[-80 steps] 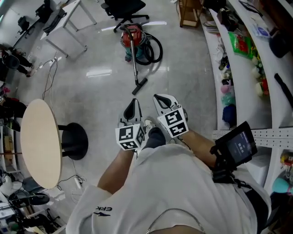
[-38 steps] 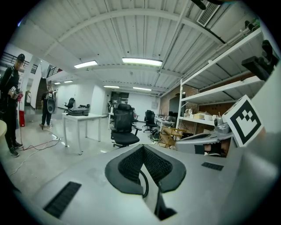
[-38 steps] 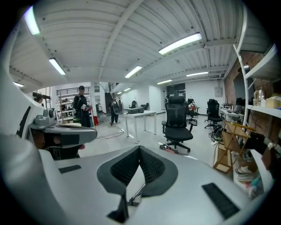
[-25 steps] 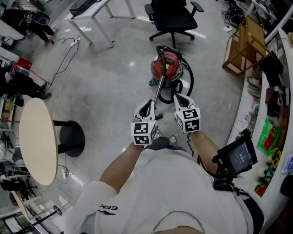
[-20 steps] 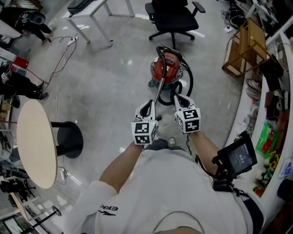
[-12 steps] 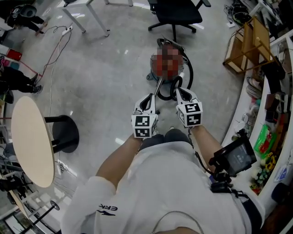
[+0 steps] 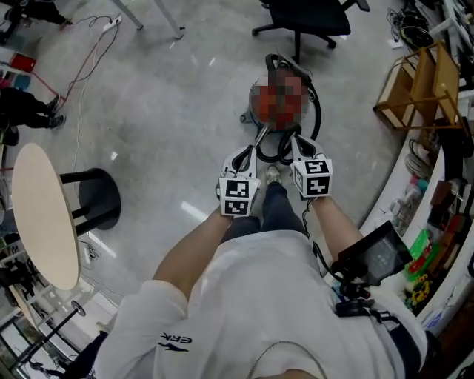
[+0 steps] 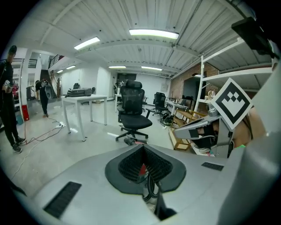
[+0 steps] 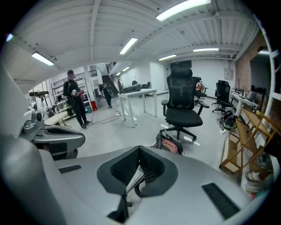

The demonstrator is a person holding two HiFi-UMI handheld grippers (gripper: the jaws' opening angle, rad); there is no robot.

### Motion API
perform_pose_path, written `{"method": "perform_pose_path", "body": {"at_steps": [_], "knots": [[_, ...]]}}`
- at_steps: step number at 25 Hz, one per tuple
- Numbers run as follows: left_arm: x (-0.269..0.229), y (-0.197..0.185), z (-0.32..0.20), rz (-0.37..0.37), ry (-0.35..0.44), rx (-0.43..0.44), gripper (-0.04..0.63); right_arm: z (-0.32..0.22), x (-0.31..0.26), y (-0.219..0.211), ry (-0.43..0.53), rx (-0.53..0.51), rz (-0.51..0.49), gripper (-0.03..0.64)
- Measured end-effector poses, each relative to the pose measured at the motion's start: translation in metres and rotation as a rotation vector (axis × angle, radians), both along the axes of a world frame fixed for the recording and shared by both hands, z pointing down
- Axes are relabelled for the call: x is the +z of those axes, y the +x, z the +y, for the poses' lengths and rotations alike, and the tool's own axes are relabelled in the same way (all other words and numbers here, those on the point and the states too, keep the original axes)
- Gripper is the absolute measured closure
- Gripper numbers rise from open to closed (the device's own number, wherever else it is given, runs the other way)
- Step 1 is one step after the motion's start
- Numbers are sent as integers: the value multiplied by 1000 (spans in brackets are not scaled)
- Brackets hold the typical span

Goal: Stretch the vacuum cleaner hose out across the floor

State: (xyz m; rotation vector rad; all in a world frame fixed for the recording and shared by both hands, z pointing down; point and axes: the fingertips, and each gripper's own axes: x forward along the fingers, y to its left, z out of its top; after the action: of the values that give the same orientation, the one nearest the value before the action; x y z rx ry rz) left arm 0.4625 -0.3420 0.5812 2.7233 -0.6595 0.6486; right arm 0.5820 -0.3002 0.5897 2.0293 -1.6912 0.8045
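Note:
The red canister vacuum cleaner [image 7: 281,100] stands on the grey floor just ahead of the person's feet, with a blurred patch over its body. Its black hose [image 7: 316,118] loops round its right side, and the metal wand [image 7: 261,139] slants down toward me. My left gripper [image 7: 243,154] and right gripper [image 7: 295,143] hover side by side over the wand and hose, both shut and empty. In the right gripper view the shut right gripper [image 9: 139,149] points at the vacuum cleaner [image 9: 169,143]. A strip of hose [image 8: 150,186] shows below the shut left gripper [image 8: 142,147].
A black office chair [image 7: 304,18] stands just behind the vacuum. A round table [image 7: 44,215] and a black stool [image 7: 96,200] are at the left. A wooden rack [image 7: 422,81] and cluttered shelves line the right. Cables [image 7: 81,52] trail on the far left floor. A person [image 9: 74,103] stands far off.
The person has walked up to the vacuum, so it lies much nearer beneath both grippers. Both grippers stay shut and side by side.

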Motion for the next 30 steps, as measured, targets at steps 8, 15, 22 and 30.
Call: {"method": "perform_pose_path", "body": {"at_steps": [8, 15, 22, 30], "knots": [[77, 54, -22, -112, -48, -13, 592, -38, 66, 58, -73, -78, -35, 615], [142, 93, -46, -175, -76, -24, 592, -76, 121, 95, -163, -258, 39, 615], [205, 124, -58, -222, -91, -10, 591, -107, 178, 102, -225, -578, 209, 615], [265, 140, -56, -272, -104, 19, 572, -120, 228, 98, -279, -912, 394, 614]]}}
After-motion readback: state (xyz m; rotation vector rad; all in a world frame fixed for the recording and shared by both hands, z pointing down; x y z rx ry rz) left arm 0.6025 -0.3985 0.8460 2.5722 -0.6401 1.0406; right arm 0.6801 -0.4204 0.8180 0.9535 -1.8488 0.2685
